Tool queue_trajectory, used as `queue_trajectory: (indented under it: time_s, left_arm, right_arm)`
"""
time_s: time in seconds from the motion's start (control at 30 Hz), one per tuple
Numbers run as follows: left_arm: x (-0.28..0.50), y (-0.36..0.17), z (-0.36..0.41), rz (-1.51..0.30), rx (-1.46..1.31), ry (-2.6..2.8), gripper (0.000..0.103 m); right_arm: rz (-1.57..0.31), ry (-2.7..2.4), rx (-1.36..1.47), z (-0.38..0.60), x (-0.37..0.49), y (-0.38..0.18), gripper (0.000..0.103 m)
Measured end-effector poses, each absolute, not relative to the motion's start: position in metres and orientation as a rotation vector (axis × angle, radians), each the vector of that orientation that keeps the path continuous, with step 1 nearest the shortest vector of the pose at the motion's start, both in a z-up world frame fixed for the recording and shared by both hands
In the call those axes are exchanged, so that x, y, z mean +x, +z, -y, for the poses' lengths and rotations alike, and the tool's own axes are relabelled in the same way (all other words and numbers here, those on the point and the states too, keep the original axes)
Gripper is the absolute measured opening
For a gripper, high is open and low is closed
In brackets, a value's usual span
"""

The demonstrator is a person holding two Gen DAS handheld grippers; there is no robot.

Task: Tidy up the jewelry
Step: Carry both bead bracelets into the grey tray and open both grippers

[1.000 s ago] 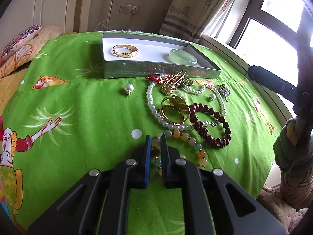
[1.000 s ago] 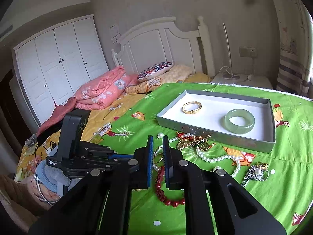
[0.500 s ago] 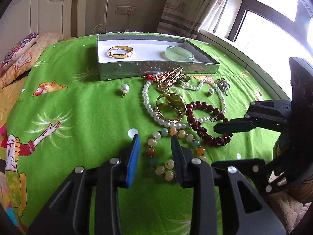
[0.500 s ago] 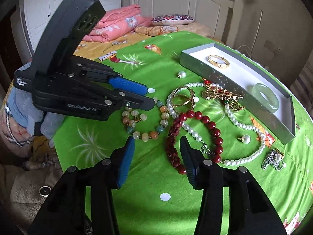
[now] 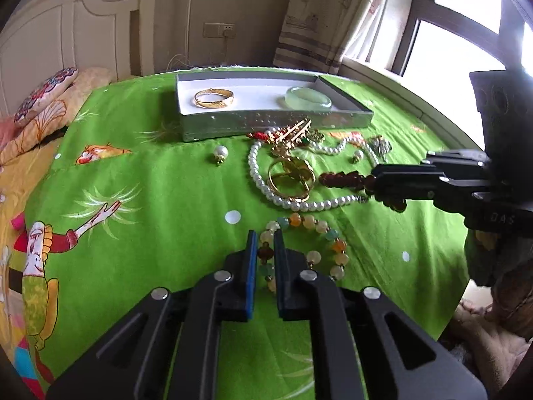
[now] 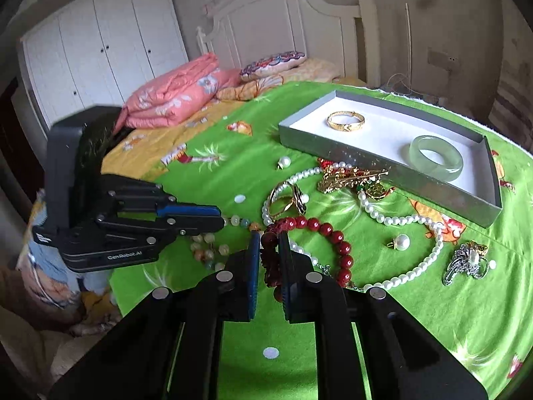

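A: Left wrist view: left hand-held gripper (image 5: pixel 265 243) has just been closing and is now clamped on the pastel bead bracelet (image 5: pixel 308 250), near side of the loop between the pads. The rest of the loop lies on the green cloth (image 5: pixel 150 200).

B: Right wrist view: right hand-held gripper (image 6: pixel 269 243) has likewise just been closing; it pinches the red bead bracelet (image 6: pixel 319 240) at its left arc. That bracelet lies partly over the pearl necklace (image 6: pixel 399 220).

A: Tray (image 6: pixel 383 163) is at the far side of the cloth. Gold bangle (image 6: pixel 345 121) and jade bangle (image 6: pixel 435 157) are inside it, well apart. Loose near the tray wall: gold hairpin (image 6: pixel 349 178), gold ring bangle (image 5: pixel 291 180), two pearl drops, silver brooch (image 6: pixel 468 263).

B: Step in hand, my reading: both grasps made, lift not yet begun.

A: Next move calls for a straight lift, then carry to bare tray floor between the bangles.

B: Risk: red beads may drag the pearls along. Raise slowly and watch for snagging.
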State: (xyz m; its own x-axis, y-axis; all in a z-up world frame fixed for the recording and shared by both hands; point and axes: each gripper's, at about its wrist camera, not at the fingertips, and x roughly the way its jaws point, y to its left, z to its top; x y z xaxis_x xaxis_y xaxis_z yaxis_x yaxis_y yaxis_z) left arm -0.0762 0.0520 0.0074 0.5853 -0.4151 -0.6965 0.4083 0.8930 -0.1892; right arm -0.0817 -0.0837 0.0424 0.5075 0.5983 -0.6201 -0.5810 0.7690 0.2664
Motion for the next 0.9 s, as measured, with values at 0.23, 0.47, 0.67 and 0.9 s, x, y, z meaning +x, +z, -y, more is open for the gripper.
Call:
queue_trajectory:
  time_s: [0.23,0.47,0.67,0.9]
  left_arm:
    - [-0.076,0.017,-0.083,-0.762,-0.207,-0.553,0.009]
    - [-0.074,0.03,-0.082,-0.731,-0.251,-0.574,0.009]
    - [-0.074,0.049,-0.064,-0.699,-0.209,-0.599,0.009]
    - [-0.057,0.07,-0.048,-0.677,-0.179,-0.608,0.009]
  right_arm:
    - [-0.694,0.749,0.304,0.119,-0.073,0.052,0.012]
    - [-0.638,0.735,0.346,0.131,-0.074,0.065,0.012]
    - [-0.615,0.734,0.387,0.147,-0.075,0.069,0.012]
    - [-0.586,0.718,0.412,0.156,-0.073,0.075,0.012]
